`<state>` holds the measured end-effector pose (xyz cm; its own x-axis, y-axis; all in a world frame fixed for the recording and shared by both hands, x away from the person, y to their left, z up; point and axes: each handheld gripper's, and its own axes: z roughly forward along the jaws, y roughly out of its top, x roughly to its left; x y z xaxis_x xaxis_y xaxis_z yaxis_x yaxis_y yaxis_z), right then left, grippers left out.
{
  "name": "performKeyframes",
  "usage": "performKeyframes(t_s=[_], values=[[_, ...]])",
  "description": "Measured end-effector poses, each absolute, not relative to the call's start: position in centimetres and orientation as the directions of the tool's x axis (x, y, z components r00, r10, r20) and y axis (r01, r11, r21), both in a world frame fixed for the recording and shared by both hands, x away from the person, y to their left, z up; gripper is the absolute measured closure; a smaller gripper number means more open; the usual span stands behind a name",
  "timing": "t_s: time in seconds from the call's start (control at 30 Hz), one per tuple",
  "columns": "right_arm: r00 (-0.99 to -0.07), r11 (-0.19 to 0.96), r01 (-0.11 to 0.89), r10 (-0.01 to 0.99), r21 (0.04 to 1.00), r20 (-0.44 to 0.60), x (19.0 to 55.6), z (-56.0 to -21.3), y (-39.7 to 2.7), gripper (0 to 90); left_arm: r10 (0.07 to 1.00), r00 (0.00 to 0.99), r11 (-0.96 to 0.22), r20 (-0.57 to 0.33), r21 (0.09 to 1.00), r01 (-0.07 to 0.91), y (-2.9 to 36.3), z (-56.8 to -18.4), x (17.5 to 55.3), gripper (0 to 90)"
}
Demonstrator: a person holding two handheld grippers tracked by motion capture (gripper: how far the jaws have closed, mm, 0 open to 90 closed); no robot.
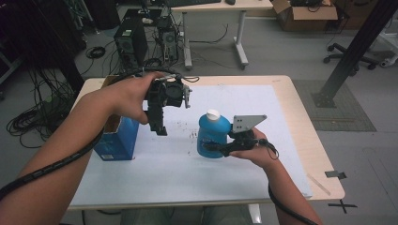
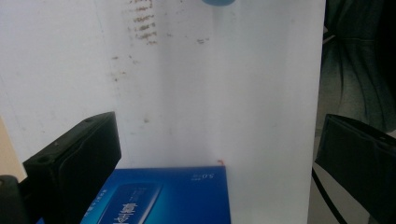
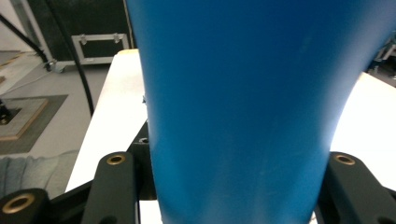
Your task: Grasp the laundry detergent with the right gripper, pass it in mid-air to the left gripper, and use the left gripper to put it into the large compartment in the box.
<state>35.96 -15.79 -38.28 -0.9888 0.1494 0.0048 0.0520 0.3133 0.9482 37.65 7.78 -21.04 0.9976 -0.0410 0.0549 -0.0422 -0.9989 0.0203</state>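
A blue bottle (image 1: 212,134) with a white cap stands upright near the middle of the white sheet, and my right gripper (image 1: 217,147) is shut on its lower body from the right. In the right gripper view the blue bottle (image 3: 243,102) sits between both black jaws, which press on its sides. My left gripper (image 1: 158,125) hangs above the table to the left, pointing down, with jaws open and nothing between them. Below it in the left gripper view lies the top of a blue box (image 2: 163,196). The blue box (image 1: 117,138) stands at the left edge of the sheet.
A white sheet (image 1: 187,173) covers most of the wooden table (image 1: 305,136). Small brown specks (image 1: 192,135) mark the sheet left of the bottle. Behind the table stand computer towers (image 1: 131,42), cables and a desk. A black post (image 1: 356,47) rises at the right.
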Motion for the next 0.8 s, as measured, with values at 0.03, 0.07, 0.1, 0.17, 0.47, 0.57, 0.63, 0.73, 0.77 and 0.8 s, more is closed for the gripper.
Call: performKeyframes(t_s=[0.03,0.07,0.1,0.17,0.47,0.57,0.63,0.73,0.77,0.8], values=[[-0.989,0.314,0.050,0.146,0.948,0.004,36.0,-38.3,-15.7,45.4,-0.044,0.998,-0.999,0.054,0.017,-0.045,7.7,-21.0,37.6,0.2],[-0.990,0.316,0.050,0.139,0.948,0.007,35.9,-38.4,-15.6,45.4,-0.044,0.998,-0.999,0.055,0.020,-0.045,7.7,-21.0,37.6,0.2],[-0.991,0.316,0.050,0.134,0.947,0.007,35.9,-38.4,-15.5,45.4,-0.046,0.998,-0.999,0.052,0.015,-0.047,7.6,-20.9,37.6,0.2],[-0.991,0.313,0.048,0.130,0.948,0.007,35.9,-38.5,-15.3,45.3,-0.047,0.998,-0.999,0.050,0.017,-0.048,7.5,-21.0,37.5,0.2],[-0.995,0.314,0.033,0.102,0.949,0.001,36.1,-38.6,-13.9,45.4,-0.055,0.998,-0.998,0.044,0.018,-0.056,7.2,-21.1,37.3,0.2],[-0.996,0.310,0.029,0.094,0.950,0.000,36.1,-38.5,-13.4,45.4,-0.062,0.997,-0.998,0.041,0.019,-0.063,7.1,-21.0,37.2,0.2],[-0.997,0.310,0.028,0.083,0.950,0.002,36.1,-38.5,-13.0,45.4,-0.065,0.997,-0.998,0.042,0.022,-0.066,7.0,-21.0,37.1,0.2],[-0.998,0.312,0.023,0.068,0.950,0.002,36.2,-38.6,-12.4,45.4,-0.071,0.997,-0.997,0.039,0.025,-0.072,6.8,-21.1,37.0,0.2],[-0.998,0.310,0.023,0.068,0.950,0.002,36.2,-38.6,-12.3,45.4,-0.074,0.996,-0.997,0.040,0.025,-0.075,6.7,-21.1,37.0,0.2],[-0.998,0.310,0.023,0.068,0.950,0.002,36.2,-38.6,-12.3,45.4,-0.074,0.996,-0.997,0.040,0.025,-0.075,6.7,-21.1,37.0,0.2]])
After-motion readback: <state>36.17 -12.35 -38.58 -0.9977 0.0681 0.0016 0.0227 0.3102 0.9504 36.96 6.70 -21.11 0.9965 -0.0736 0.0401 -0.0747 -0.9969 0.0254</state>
